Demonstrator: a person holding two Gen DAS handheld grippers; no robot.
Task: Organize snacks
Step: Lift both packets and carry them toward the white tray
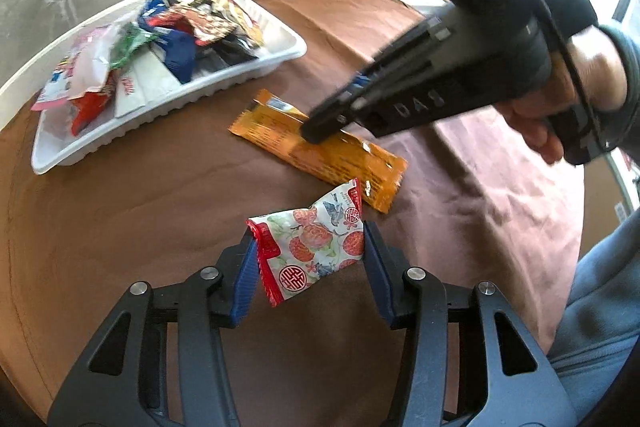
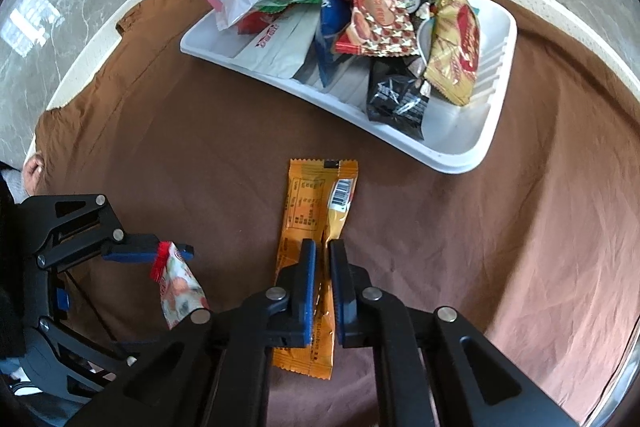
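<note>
Floral red-edged packet (image 1: 314, 251), long orange packet (image 2: 316, 227)

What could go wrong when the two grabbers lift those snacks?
1. The right gripper pinches only the raised middle seam of the long orange packet, so it might slip free or swing.
2. The left gripper squeezes the puffy flowered packet by its ends, so it could buckle and pop out.
3. The white tray is already heaped, so new packets might slide off the pile.
</note>
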